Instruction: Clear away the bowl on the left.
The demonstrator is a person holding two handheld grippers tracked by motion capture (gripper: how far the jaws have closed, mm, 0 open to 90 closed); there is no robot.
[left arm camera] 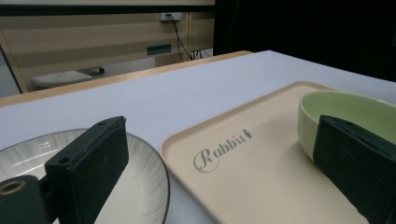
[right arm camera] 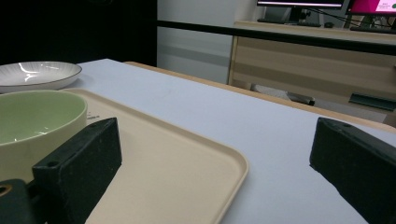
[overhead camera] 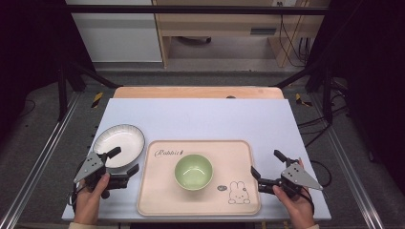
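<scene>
High view: white plate [overhead camera: 119,141] between the left gripper [overhead camera: 125,161] fingers (spread wide, untouching), right gripper [overhead camera: 267,168] likewise open

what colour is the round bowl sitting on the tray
Pale green round bowl, on the beige rectangular tray; clearest in the high view.

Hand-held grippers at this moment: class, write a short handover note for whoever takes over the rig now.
Left hand-held gripper: open, empty, jaws over the near rim of the white plate.
Right hand-held gripper: open, empty, just off the tray's right edge.
White plate sits on the table, left of the tray. Green bowl stands upright at the tray's middle.
Done: nothing gripped yet.
Left: probably close on the plate or the tray; which one cannot be told.
</scene>
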